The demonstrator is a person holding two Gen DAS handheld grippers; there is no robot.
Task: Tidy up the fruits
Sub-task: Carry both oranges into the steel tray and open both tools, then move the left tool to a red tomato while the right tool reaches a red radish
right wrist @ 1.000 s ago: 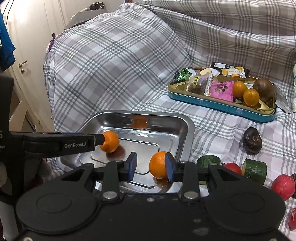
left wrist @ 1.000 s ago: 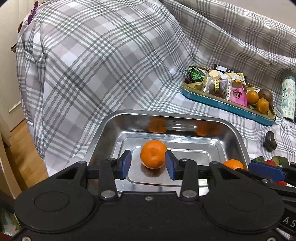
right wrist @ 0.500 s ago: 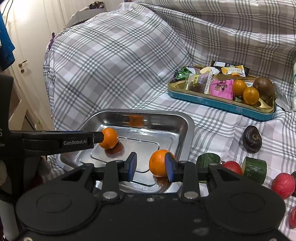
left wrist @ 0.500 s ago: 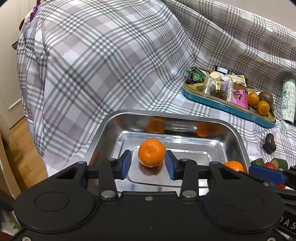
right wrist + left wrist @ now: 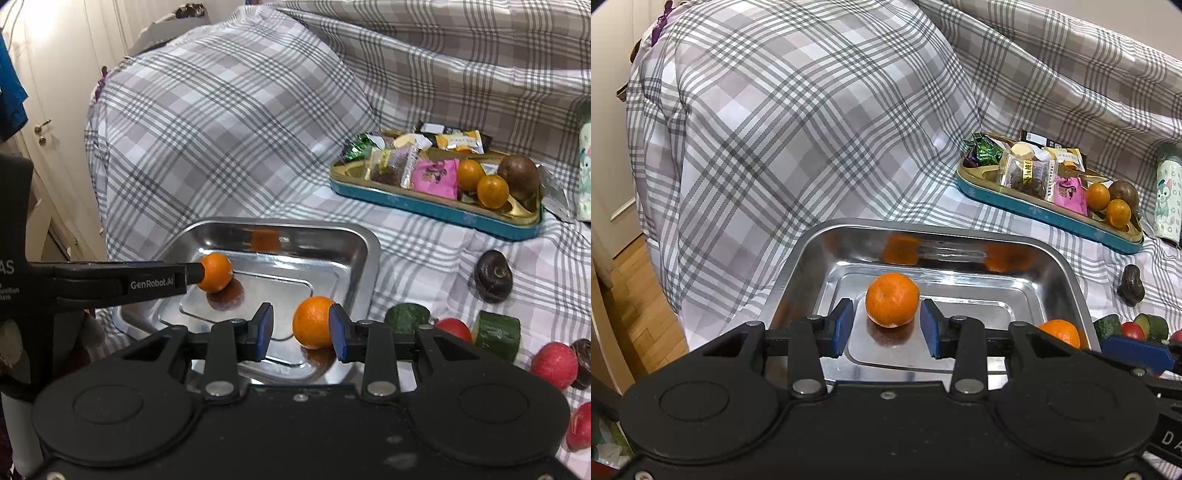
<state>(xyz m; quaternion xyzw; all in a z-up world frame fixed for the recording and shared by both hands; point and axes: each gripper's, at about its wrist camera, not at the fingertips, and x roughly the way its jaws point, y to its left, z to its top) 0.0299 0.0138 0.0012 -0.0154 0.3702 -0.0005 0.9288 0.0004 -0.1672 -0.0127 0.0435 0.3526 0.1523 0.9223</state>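
Blue-padded, the left claw stands spread around one orange resting on the floor of the steel tray, a gap showing at each pad. The right claw is likewise parted about a second orange near the tray's right wall; its right pad looks to touch the peel, though the fisheye makes this uncertain. Both fruits appear set down, so the step in hand is release. Next, each claw should draw back clear and go for the red fruit and green pieces lying loose on the checked cloth.
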